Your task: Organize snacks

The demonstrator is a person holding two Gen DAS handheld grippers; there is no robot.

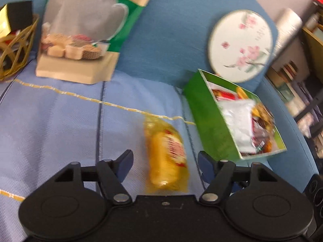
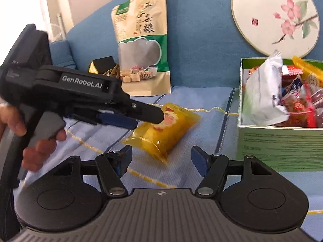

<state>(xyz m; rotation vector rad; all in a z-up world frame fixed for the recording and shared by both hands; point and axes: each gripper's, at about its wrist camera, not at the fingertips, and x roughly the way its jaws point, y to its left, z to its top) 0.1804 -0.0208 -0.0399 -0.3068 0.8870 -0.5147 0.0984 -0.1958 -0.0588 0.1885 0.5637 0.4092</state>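
A yellow snack packet [image 1: 164, 141] [image 2: 167, 131] lies on the light blue sofa cushion [image 1: 60, 125]. My left gripper [image 1: 165, 159] stands open around its near end, with the blue pads [image 1: 126, 161] apart from the wrapper. In the right wrist view the left gripper [image 2: 149, 119] reaches in from the left over the packet. My right gripper [image 2: 161, 152] is open just short of the packet, with nothing between its fingers. A green box [image 1: 212, 125] [image 2: 282, 145] to the right holds several snack packets, among them a white one [image 2: 262, 92].
A large beige and green pouch [image 1: 80, 36] [image 2: 141, 46] leans on the blue sofa back. A wicker basket [image 1: 16, 46] sits at far left. A round flowered fan [image 1: 240, 44] [image 2: 274, 18] rests behind the box. Shelves [image 1: 298, 80] stand at right. A hand [image 2: 30, 141] holds the left gripper's handle.
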